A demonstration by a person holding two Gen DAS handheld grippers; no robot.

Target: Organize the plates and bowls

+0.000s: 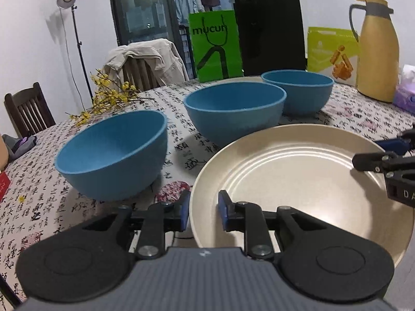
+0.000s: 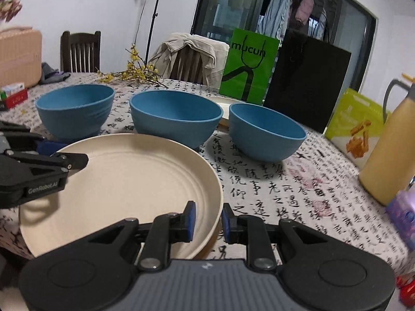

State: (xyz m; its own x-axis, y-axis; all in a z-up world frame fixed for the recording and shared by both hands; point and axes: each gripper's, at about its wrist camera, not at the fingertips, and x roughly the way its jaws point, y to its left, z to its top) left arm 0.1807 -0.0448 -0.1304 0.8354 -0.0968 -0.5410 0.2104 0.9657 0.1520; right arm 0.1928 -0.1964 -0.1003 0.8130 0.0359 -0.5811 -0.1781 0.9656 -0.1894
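Observation:
A cream plate (image 1: 298,189) (image 2: 124,181) lies on the patterned tablecloth nearest me. My left gripper (image 1: 205,212) straddles its left rim, one blue pad outside and one inside, with a gap showing, so it is open. My right gripper (image 2: 208,219) straddles the right rim the same way, also open. Each gripper shows in the other's view: the right gripper (image 1: 376,153) and the left gripper (image 2: 64,153). Three blue bowls stand in a row behind the plate: left bowl (image 1: 111,160) (image 2: 75,108), middle bowl (image 1: 233,111) (image 2: 176,116), right bowl (image 1: 298,90) (image 2: 267,134). A second cream plate (image 2: 225,103) peeks out behind them.
At the back of the table stand a green bag (image 1: 215,46), a black bag (image 1: 269,33), a snack box (image 1: 332,51) and a yellow thermos (image 1: 378,51). A purple tissue pack (image 1: 406,90) sits far right. Yellow flower sprigs (image 1: 111,96) lie far left, before a chair with a draped jacket (image 1: 145,59).

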